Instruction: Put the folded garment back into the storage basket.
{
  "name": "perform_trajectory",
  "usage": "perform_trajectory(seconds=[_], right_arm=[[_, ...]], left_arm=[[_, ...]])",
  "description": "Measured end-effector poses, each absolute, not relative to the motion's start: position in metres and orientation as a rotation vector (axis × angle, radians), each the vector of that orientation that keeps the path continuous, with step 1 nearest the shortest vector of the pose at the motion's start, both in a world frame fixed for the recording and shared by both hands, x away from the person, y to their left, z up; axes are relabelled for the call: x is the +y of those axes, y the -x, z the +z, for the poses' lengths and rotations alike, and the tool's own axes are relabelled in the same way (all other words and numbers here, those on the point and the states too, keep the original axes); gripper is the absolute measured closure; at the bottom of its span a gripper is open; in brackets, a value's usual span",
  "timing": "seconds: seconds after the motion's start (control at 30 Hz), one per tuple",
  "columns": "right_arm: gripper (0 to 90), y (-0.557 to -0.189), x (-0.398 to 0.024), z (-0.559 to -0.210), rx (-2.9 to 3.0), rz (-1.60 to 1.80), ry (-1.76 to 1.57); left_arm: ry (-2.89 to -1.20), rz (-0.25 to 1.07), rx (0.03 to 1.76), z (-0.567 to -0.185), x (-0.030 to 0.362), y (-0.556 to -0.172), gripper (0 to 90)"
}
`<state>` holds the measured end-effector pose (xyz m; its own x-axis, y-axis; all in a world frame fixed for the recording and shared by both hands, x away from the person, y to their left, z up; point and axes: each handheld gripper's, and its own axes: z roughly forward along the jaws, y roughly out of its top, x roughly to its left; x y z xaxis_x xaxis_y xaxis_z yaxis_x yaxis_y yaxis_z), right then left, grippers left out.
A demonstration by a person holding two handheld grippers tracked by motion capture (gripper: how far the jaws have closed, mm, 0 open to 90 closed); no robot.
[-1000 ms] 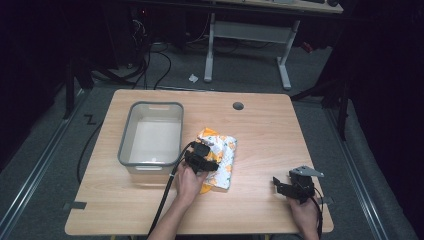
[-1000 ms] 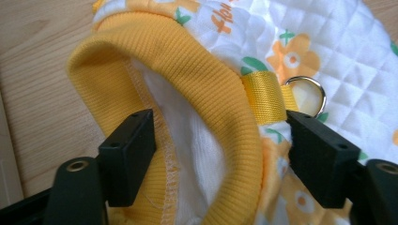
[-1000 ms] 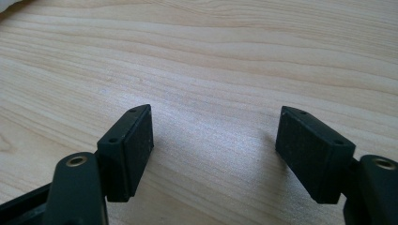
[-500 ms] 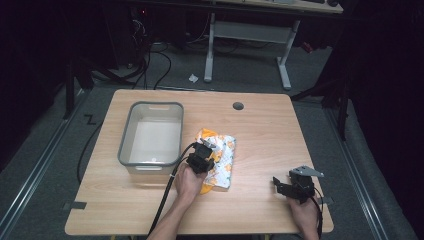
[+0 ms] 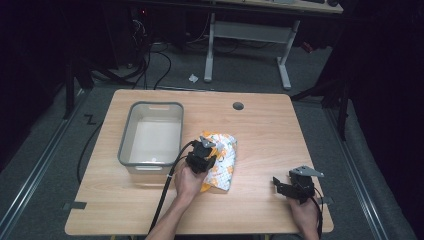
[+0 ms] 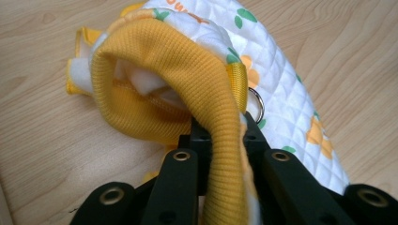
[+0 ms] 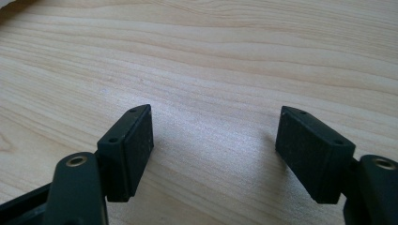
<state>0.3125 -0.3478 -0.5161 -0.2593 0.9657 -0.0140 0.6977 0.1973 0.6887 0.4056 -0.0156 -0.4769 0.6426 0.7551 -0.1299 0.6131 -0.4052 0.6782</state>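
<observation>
A quilted white garment (image 5: 223,161) with orange and green print and a yellow ribbed cuff (image 6: 187,89) lies near the middle of the wooden table (image 5: 260,130). My left gripper (image 5: 204,156) is shut on that yellow cuff, which bulges up over the jaws in the left gripper view (image 6: 220,140); a small metal ring (image 6: 256,101) peeks out beside it. My right gripper (image 5: 292,188) rests low at the table's front right, open, with bare wood between its pads (image 7: 213,140).
A grey plastic bin (image 5: 151,136) stands just left of the garment, its inside bare. A round cable hole (image 5: 238,106) sits at the table's back. A desk frame (image 5: 250,35) and cables lie on the floor beyond.
My left gripper with the garment's cuff has shifted slightly up and right. The right gripper has stayed put.
</observation>
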Motion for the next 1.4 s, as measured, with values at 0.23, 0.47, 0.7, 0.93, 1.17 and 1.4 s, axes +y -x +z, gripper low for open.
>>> perform_trajectory(seconds=[0.23, 0.47, 0.7, 0.93, 1.17, 1.4], right_arm=[[28.2, -0.312, -0.348, -0.516, 2.032, 0.799, -1.548], [28.1, -0.312, -0.348, -0.516, 2.032, 0.799, -1.548], [28.1, -0.312, -0.348, -0.516, 2.034, 0.800, -1.546], [28.1, -0.313, -0.348, -0.516, 2.032, 0.800, -1.549], [28.1, -0.312, -0.348, -0.516, 2.032, 0.800, -1.549], [28.0, -0.313, -0.348, -0.516, 2.031, 0.799, -1.550]], left_arm=[[-2.108, 0.248, 1.023, -0.464, -0.014, -0.400, 81.1], [-2.075, 0.234, 0.996, -0.445, -0.010, -0.397, 81.0], [-2.045, 0.239, 0.979, -0.431, -0.001, -0.395, 81.0], [-2.002, 0.228, 0.965, -0.416, 0.008, -0.394, 81.1], [-1.979, 0.221, 0.959, -0.406, 0.018, -0.394, 81.1], [-1.944, 0.199, 0.977, -0.401, 0.031, -0.396, 81.1]])
